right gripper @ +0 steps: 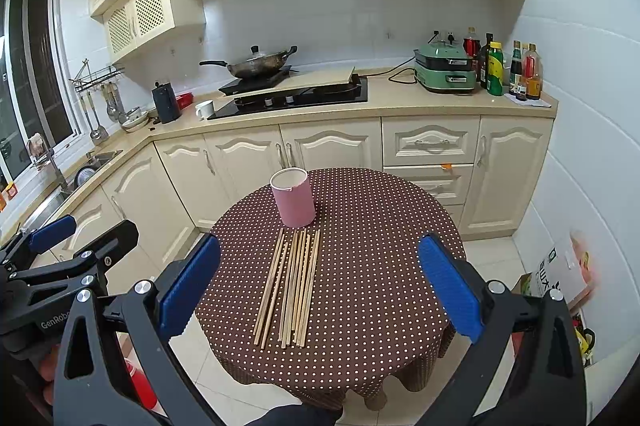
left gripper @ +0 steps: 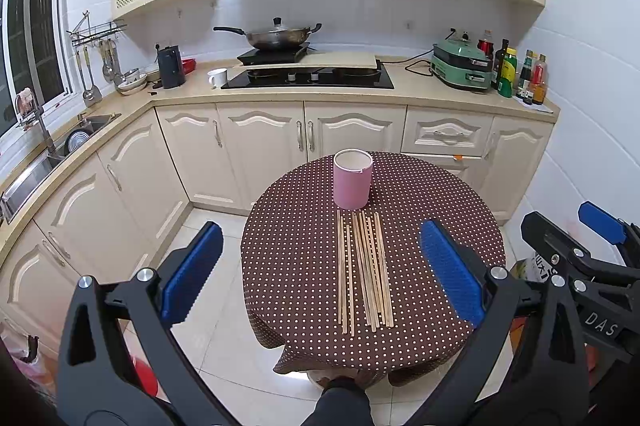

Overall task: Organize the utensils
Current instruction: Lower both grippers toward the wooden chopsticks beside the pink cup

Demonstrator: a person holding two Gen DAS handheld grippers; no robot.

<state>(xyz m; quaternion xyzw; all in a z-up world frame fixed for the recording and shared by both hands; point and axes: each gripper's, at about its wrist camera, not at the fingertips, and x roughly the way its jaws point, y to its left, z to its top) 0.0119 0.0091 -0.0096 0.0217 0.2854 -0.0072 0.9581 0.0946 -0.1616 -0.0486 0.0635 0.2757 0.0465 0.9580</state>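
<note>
Both claws [left gripper: 320, 266] [right gripper: 320, 278] gape above slender wooden chopsticks [left gripper: 362, 270] (blue ribbed pads).

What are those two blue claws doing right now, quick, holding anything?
Left gripper: open, holding nothing, above the chopsticks.
Right gripper: open, holding nothing.

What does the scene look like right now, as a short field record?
table: round, dotted brown cloth
chopsticks: loose bundle lying flat on the cloth, none picked up
cup: pink, upright, looks empty, just beyond the chopsticks
left hand-held gripper: open, above the table's near side, holding nothing
right hand-held gripper: open, likewise holding nothing
</note>
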